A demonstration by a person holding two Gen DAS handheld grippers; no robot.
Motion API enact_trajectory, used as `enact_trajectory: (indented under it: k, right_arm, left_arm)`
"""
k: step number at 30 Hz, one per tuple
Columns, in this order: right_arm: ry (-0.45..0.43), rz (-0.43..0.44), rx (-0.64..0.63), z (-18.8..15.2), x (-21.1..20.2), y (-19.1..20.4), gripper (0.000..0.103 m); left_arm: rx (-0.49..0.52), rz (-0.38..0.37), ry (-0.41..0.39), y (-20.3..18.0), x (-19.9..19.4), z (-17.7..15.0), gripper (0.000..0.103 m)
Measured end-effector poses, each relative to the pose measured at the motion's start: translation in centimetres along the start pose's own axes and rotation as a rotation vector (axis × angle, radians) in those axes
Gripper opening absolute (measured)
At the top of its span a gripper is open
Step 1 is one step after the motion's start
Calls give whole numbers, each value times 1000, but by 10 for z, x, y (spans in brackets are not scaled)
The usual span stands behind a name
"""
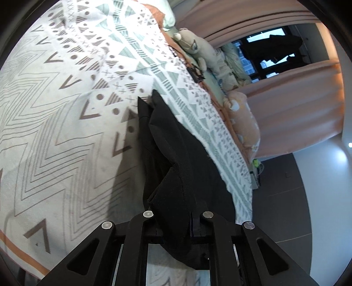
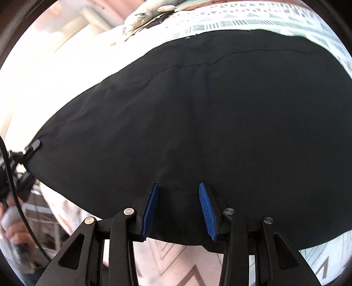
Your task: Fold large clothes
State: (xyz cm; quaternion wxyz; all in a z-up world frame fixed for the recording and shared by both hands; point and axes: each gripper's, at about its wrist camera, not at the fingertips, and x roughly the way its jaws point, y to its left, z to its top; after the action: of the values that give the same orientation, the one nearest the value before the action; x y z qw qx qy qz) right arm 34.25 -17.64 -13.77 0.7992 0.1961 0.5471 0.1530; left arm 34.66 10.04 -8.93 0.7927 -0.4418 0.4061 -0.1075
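A large black garment [image 1: 167,140] trails from my left gripper [image 1: 176,220] down onto the patterned bedspread [image 1: 66,110]. That gripper is shut on a bunched fold of it, and the cloth hides the fingertips. In the right wrist view the same garment [image 2: 198,110] spreads wide across the bedspread [image 2: 264,19]. My right gripper [image 2: 178,187] stands over its near edge, blue pads [image 2: 150,209] apart, with flat cloth showing between them. At the left rim of that view, a black finger [image 2: 34,145] clamps the garment's corner, and a person's hand [image 2: 11,222] is below it.
A stuffed bear [image 1: 193,48] and a peach pillow [image 1: 244,123] lie along the bed's far side. Peach curtains [image 1: 297,105] frame a dark window [image 1: 270,50]. Dark floor [image 1: 275,209] lies past the bed's edge at the right.
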Motion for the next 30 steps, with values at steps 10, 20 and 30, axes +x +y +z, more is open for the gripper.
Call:
enact_trajectory:
  k: [10, 20, 30]
  right_arm:
    - [-14, 48, 63, -7, -14, -13, 40]
    - [-24, 8, 51, -15, 19, -4, 41]
    - [2, 136, 77, -11, 12, -33, 41]
  left_arm:
    - [60, -90, 26, -50, 2, 3, 12]
    - [153, -120, 71, -104, 24, -16, 11]
    - [241, -155, 131, -166, 54, -40, 11]
